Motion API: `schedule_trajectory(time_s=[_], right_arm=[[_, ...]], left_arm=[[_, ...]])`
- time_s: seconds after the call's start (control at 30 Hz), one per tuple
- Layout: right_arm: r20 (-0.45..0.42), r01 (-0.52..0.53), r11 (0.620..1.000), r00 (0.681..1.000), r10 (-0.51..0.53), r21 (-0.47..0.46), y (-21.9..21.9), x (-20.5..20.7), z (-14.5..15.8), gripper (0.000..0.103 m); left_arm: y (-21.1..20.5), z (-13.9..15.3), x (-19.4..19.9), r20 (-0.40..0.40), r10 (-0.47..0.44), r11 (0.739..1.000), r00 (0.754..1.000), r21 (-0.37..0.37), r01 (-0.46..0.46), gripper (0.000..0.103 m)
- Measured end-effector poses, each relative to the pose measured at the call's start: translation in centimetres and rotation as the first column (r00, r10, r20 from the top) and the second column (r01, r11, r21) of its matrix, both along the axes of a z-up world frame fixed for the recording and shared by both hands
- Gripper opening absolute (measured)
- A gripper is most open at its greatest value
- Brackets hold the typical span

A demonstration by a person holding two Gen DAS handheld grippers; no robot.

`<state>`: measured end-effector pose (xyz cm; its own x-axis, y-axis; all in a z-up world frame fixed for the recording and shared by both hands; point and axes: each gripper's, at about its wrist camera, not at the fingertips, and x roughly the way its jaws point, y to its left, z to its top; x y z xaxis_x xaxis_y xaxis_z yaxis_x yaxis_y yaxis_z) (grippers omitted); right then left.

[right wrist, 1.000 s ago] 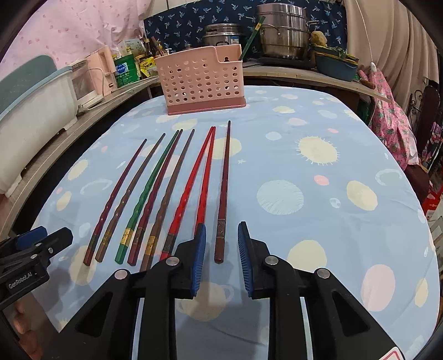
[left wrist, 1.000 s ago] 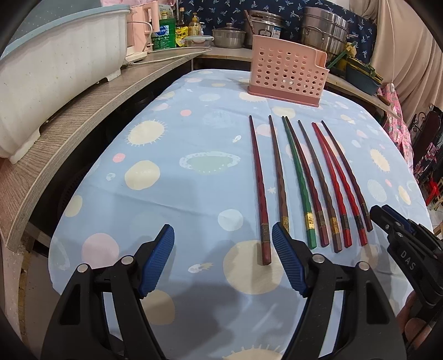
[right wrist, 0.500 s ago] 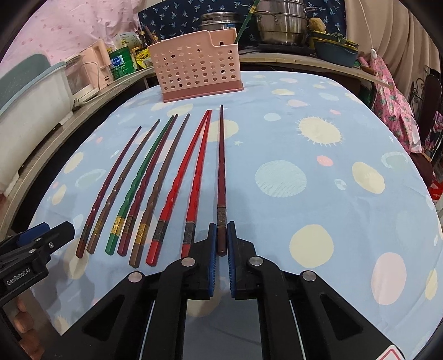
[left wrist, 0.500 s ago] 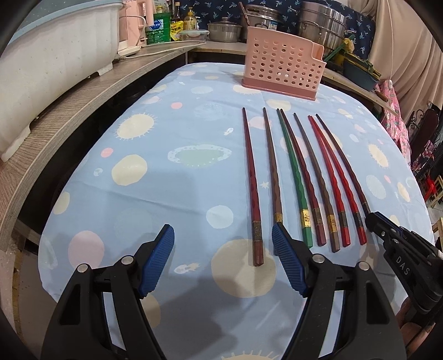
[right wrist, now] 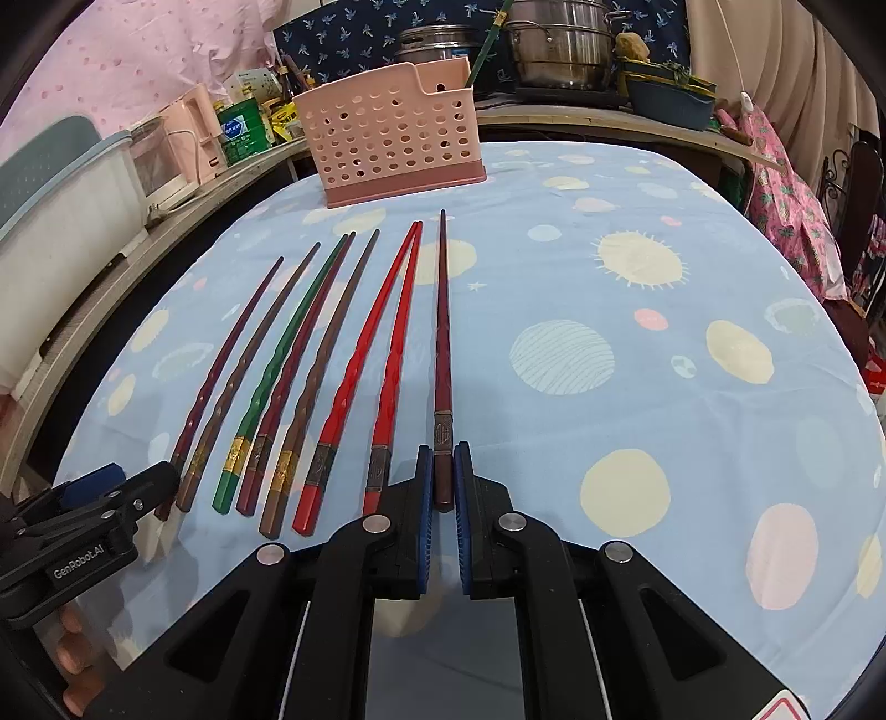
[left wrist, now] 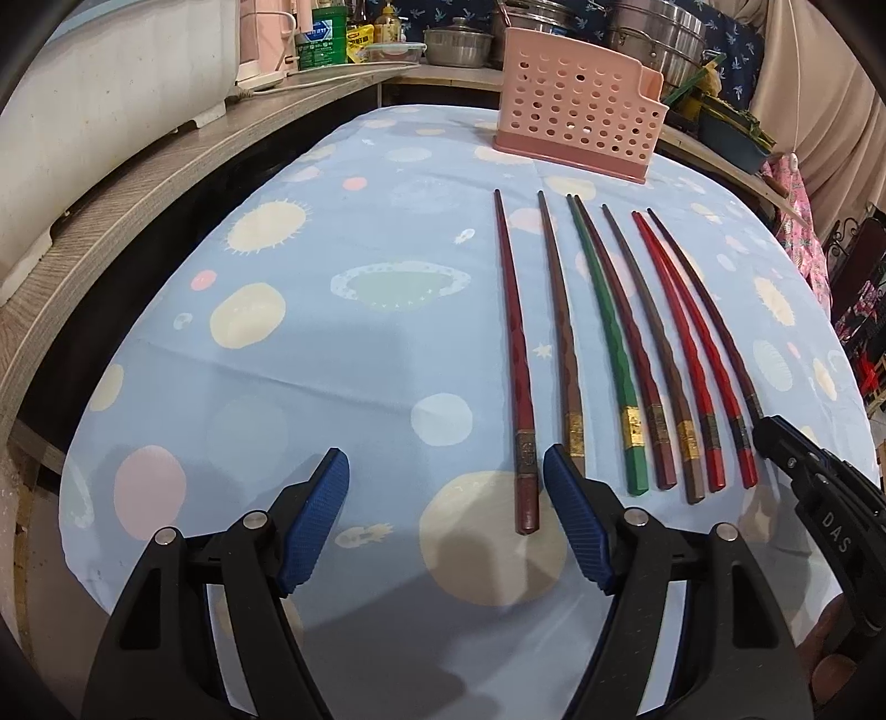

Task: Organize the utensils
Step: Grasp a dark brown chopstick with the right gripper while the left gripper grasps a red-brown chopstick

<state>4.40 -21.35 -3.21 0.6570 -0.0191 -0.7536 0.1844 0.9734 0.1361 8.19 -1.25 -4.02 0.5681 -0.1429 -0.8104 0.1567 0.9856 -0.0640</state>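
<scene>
Several chopsticks lie side by side on the blue spotted tablecloth (left wrist: pixel 332 354), tips toward a pink perforated utensil basket (left wrist: pixel 576 130) that also shows in the right wrist view (right wrist: pixel 387 138). My right gripper (right wrist: pixel 442 471) is shut on the thick end of the rightmost dark maroon chopstick (right wrist: pixel 443 343), which still lies on the cloth. My left gripper (left wrist: pixel 446 487) is open, low over the cloth. The leftmost dark red chopstick (left wrist: pixel 512 343) has its thick end between the left fingers, nearer the right finger (left wrist: pixel 570 515).
A wooden counter (left wrist: pixel 138 188) with a white appliance, bottles and pots curves along the left and back. Steel pots (right wrist: pixel 559 50) stand behind the basket. Pink cloth (right wrist: pixel 786 183) hangs at the table's right edge.
My right gripper moved forward and closed from partly open onto the end of the rightmost chopstick. My left gripper moved forward toward the leftmost chopstick and stayed open.
</scene>
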Motion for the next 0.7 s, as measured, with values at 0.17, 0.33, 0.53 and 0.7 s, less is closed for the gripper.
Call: schedule_trajectory(time_s=[0.17,0.33,0.53,0.7], right_arm=[[0.000,0.000,1.000,1.000,0.000,-0.001,-0.06,-0.02,0.00,0.007],[0.001,0.000,1.000,1.000,0.000,-0.001,-0.05,-0.03,0.01,0.007],[0.001,0.001,1.000,1.000,-0.001,-0.001,-0.01,-0.05,0.00,0.007],[0.001,0.000,1.000,1.000,0.000,-0.005,-0.01,-0.03,0.00,0.007]], left_arm=[[-0.33,-0.14,0.08,0.016,0.003,0.999,1.000,0.034,-0.004,0.069],[-0.60,-0.22,-0.02,0.029,0.003,0.998,1.000,0.057,-0.005,0.068],[-0.70,-0.19,-0.07,0.027,0.005,0.998,1.000,0.060,-0.007,0.067],[-0.80,-0.04,-0.07,0.021,-0.003,0.998,1.000,0.058,0.001,0.059]])
